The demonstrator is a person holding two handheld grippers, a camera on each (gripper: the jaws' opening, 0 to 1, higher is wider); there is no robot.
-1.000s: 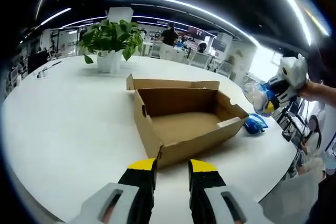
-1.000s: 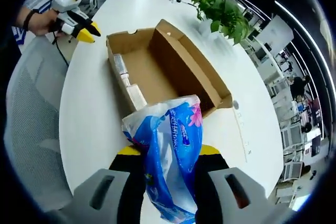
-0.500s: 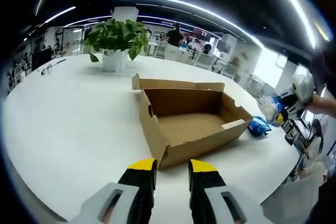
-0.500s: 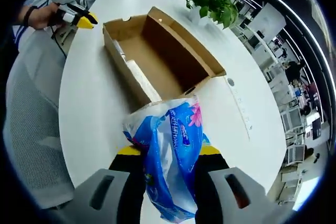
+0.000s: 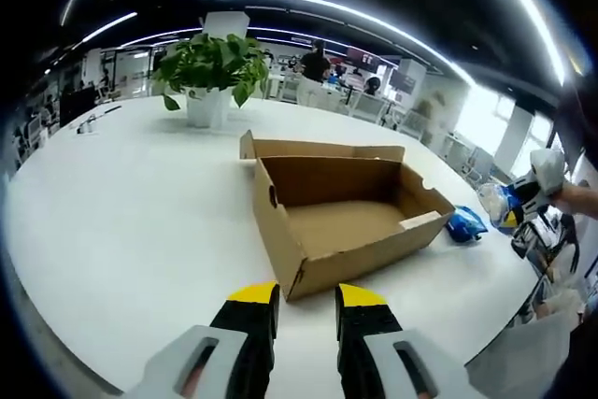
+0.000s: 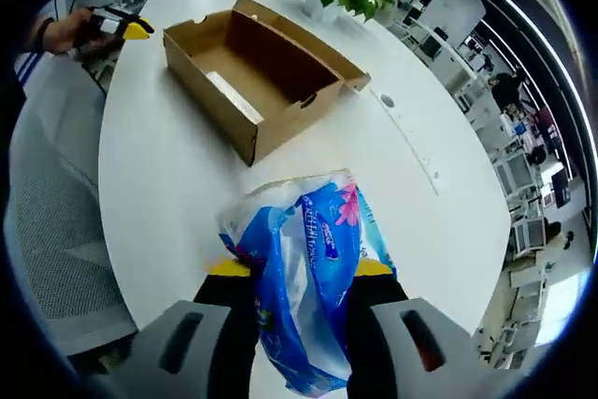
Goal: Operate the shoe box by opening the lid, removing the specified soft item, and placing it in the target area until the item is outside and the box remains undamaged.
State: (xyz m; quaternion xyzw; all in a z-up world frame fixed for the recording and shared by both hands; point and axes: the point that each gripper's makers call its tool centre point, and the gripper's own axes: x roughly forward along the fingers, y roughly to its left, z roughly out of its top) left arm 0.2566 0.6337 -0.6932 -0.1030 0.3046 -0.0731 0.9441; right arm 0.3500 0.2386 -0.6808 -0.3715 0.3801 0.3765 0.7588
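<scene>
Blue-and-white soft pack (image 6: 304, 277), clamped in right tool (image 6: 297, 268), now carrying farther from open shoe box (image 6: 252, 77) at 11 o'clock, above white counter (image 6: 411, 231). Nearing placement. Left tool (image 5: 306, 296) hovering empty, slightly parted, facing box.

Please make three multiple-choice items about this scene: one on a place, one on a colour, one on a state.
1. Where does the potted plant stand?
A. inside the shoe box
B. on the white table, beyond the box
C. on a chair

2. What colour is the soft package mainly?
A. blue and white
B. red
C. black

3. How is the shoe box?
A. shut
B. open
C. crushed flat

Answers:
1 B, the plant rises behind the box.
2 A, blue and white wrapping between the right gripper jaws.
3 B, its bare floor shows.
</scene>
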